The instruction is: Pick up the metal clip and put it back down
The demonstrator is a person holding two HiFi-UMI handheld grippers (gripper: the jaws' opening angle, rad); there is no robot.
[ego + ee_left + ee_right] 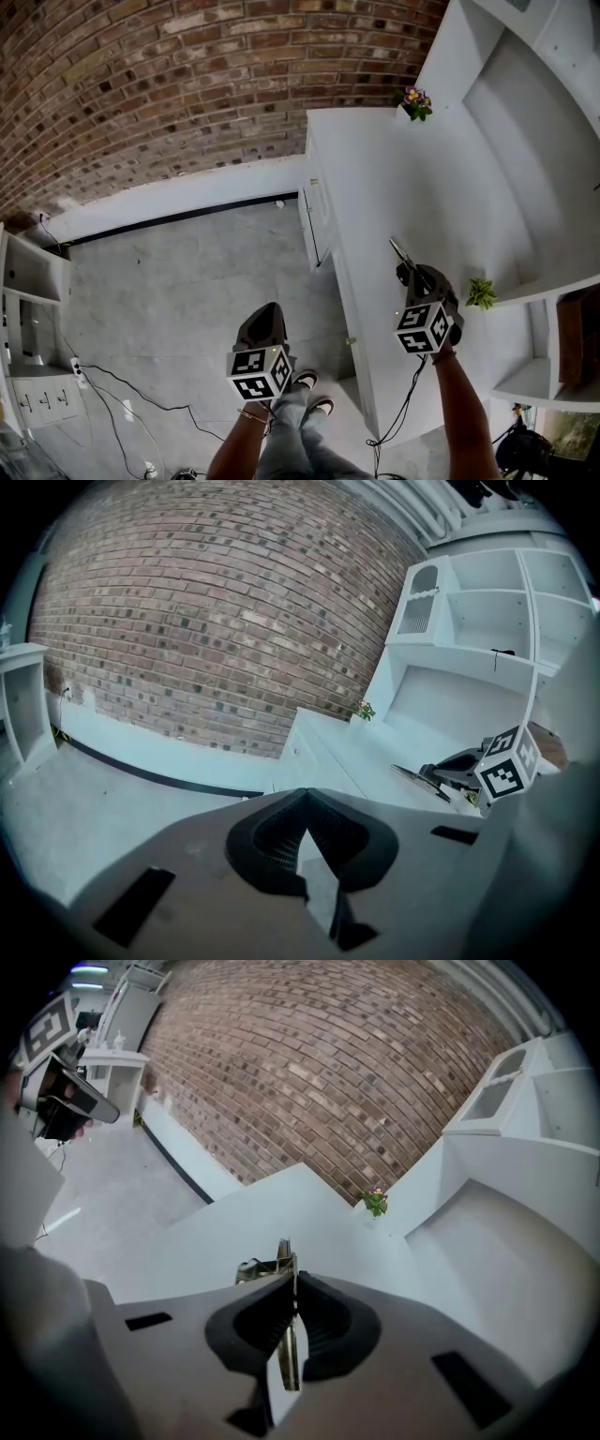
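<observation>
The metal clip is pinched between the pads of the right gripper. The jaws are pressed against its flat sides, and its silver end sticks out beyond the tips toward the far side. In the head view the clip is held over the near right part of the white desk, pointing far and slightly left. Whether it touches the desk top cannot be told.

The left gripper is held to the left of the desk, over the grey floor. Its jaws are pressed together at the tips and nothing is seen between them. The two grippers are kept well apart.

A small flowering plant is set at the far end of the desk, near the brick wall. A second green plant is placed just to the right of the right gripper, at the edge of the white upper shelving that is mounted along the right side of the desk.

At the far left a white shelf unit is seen against the wall, and black cables are laid across the floor near it. The person's shoes are visible on the floor between the two forearms.
</observation>
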